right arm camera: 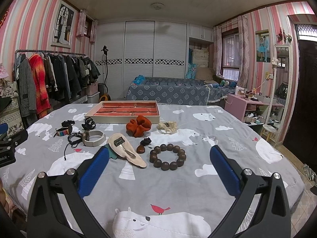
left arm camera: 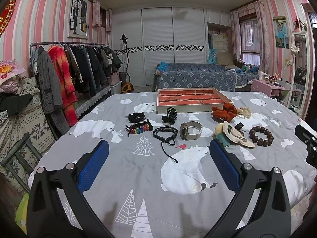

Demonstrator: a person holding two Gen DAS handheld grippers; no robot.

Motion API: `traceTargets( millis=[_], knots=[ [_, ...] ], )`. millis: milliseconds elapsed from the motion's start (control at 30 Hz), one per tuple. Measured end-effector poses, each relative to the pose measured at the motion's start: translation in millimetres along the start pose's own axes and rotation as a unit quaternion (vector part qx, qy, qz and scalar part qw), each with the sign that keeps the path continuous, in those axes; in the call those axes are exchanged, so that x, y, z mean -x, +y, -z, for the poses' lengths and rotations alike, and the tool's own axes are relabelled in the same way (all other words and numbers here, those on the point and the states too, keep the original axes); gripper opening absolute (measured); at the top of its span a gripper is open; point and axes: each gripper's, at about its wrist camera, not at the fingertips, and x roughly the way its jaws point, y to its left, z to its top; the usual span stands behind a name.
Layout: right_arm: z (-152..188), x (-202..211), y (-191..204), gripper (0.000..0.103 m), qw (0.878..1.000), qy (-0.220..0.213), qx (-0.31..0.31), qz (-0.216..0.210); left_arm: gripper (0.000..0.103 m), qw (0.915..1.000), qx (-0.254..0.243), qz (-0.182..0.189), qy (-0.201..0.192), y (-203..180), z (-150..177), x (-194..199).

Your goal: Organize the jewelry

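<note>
A white tray with an orange compartmented lining (left arm camera: 195,96) (right arm camera: 122,110) stands far on the grey bear-print bedsheet (left arm camera: 138,168). Before it lie a black cord bracelet (left arm camera: 165,132), a rainbow bracelet (left arm camera: 138,128), a grey-strap watch (left arm camera: 191,131) (right arm camera: 93,136), a black claw clip (left arm camera: 170,115), a wooden bead bracelet (left arm camera: 261,135) (right arm camera: 168,157), a cream hair clip (right arm camera: 126,151), an orange scrunchie (right arm camera: 139,126) and a cream scrunchie (right arm camera: 167,127). My left gripper (left arm camera: 158,164) is open above the sheet, short of the cord bracelet. My right gripper (right arm camera: 159,166) is open, its jaws either side of the bead bracelet, just short of it.
A brown pendant (right arm camera: 141,149) lies beside the hair clip. A clothes rack (left arm camera: 75,67) stands left, a blue-covered sofa (left arm camera: 198,77) behind, a pink shelf (right arm camera: 249,107) right. The right gripper shows at the right edge of the left wrist view (left arm camera: 308,144).
</note>
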Motion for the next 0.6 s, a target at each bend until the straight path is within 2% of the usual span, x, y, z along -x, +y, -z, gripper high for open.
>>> traceTargets(
  millis=[600],
  knots=[
    [-1.5,0.0,-1.7,0.099,1.000,-0.001,0.001,0.001,0.098,1.0000,-0.001,0.002,-0.006,0.6,-4.3,2.5]
  ],
)
